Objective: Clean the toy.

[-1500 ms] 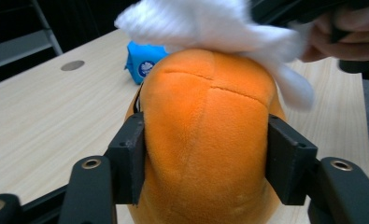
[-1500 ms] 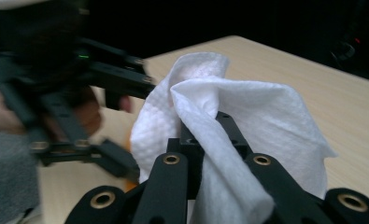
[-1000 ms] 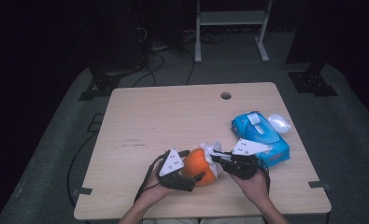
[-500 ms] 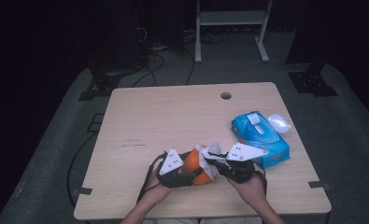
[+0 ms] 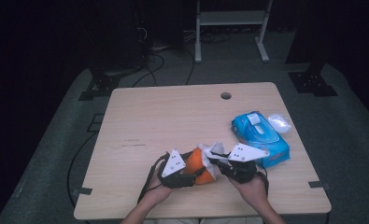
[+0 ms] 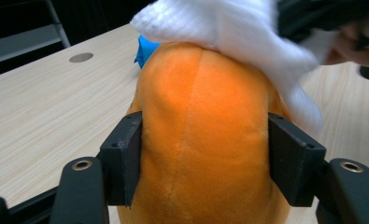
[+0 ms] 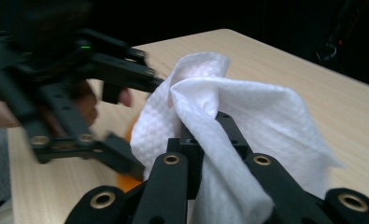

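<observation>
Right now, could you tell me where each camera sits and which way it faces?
High view: above the person's side, facing forward and down on the table; forearms and both hands show.
Left gripper view: on the left gripper, looking along jaws clamped on the orange plush toy.
Right gripper view: on the right gripper, jaws pinching the white wipe.
All share the wipe.

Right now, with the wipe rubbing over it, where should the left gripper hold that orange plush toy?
Across its rounded middle, coming in level from the person's left. The left gripper already clamps the orange plush toy on its two bulging flanks, low down, leaving the top free for the white wipe pinched in the right gripper.
</observation>
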A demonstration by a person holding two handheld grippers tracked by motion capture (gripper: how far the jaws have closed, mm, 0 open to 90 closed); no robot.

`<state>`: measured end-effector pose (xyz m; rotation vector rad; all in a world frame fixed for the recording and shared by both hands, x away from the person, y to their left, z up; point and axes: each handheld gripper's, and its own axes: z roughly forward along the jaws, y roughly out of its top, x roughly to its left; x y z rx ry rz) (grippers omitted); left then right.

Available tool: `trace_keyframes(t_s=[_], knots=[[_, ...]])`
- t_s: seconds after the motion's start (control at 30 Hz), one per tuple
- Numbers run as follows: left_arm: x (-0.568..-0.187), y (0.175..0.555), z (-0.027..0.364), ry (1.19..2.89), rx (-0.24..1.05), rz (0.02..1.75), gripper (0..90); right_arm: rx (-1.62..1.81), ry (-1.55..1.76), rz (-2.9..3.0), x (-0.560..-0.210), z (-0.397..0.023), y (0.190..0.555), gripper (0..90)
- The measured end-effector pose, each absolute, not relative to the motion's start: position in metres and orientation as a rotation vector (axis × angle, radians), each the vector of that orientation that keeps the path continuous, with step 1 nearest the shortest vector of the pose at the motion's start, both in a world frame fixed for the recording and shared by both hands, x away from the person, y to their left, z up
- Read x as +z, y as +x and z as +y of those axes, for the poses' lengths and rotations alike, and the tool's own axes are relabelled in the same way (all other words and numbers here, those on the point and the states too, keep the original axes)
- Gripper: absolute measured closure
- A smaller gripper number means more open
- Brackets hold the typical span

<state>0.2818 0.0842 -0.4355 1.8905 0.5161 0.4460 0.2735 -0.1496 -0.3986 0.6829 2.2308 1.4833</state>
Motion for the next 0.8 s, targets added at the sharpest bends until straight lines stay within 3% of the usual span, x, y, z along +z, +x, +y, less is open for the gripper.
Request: trace_keyframes(t_s=[0.27,0.33,0.47,0.57,0.8], knots=[[-0.436,0.271,0.073,1.920,0.474,0.431,37.3,1.480,0.731,2.195,-0.396,-0.157,0.284,82.8],[-0.435,0.272,0.074,1.915,0.449,0.415,32.3,1.482,0.783,2.194,-0.400,-0.166,0.289,82.8],[-0.438,0.281,0.076,1.902,0.402,0.469,11.7,1.473,0.781,2.203,-0.404,-0.171,0.288,82.8],[-0.440,0.279,0.076,1.922,0.423,0.458,23.4,1.470,0.767,2.203,-0.401,-0.167,0.285,82.8],[-0.441,0.269,0.066,1.955,0.466,0.396,29.5,1.427,0.582,2.255,-0.394,-0.134,0.265,82.8]])
